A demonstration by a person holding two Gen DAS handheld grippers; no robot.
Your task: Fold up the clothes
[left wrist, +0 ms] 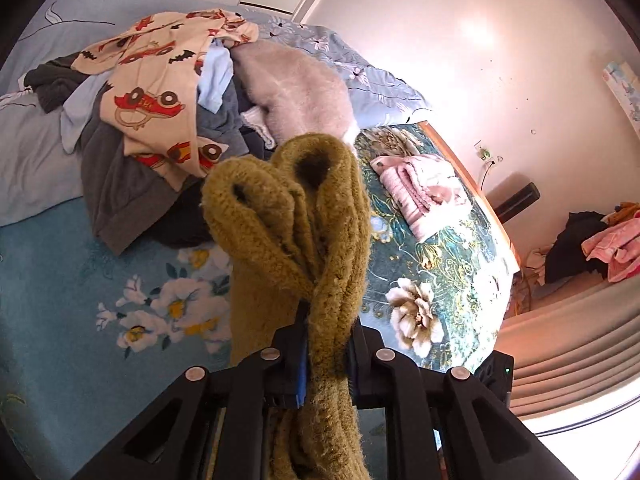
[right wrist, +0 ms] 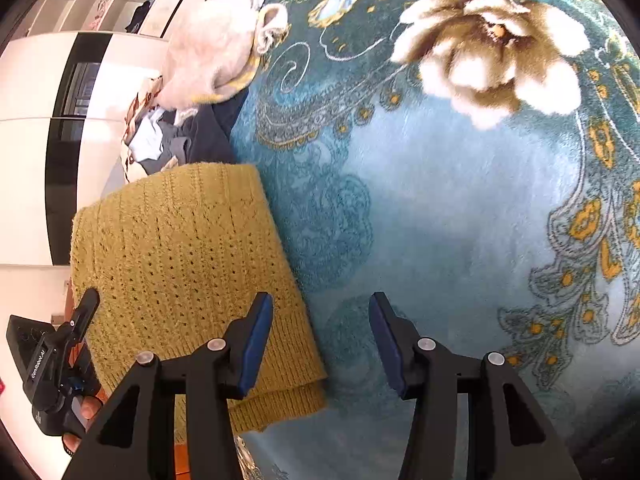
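Observation:
A folded mustard knit sweater [left wrist: 292,216] is pinched between the fingers of my left gripper [left wrist: 325,344], its folded layers bulging above the jaws. The same sweater [right wrist: 184,264] shows in the right wrist view, held up over the teal floral blanket [right wrist: 460,208], with the left gripper [right wrist: 60,360] at its left edge. My right gripper [right wrist: 320,340] is open and empty, its left finger in front of the sweater's ribbed hem, its right finger over the blanket.
A pile of unfolded clothes [left wrist: 160,92] lies on the bed, with a cream car-print garment on top and a fluffy pale sweater [left wrist: 296,88] beside it. A folded pink garment [left wrist: 420,188] lies near the bed's right edge. More clothes [left wrist: 600,240] lie by the wall.

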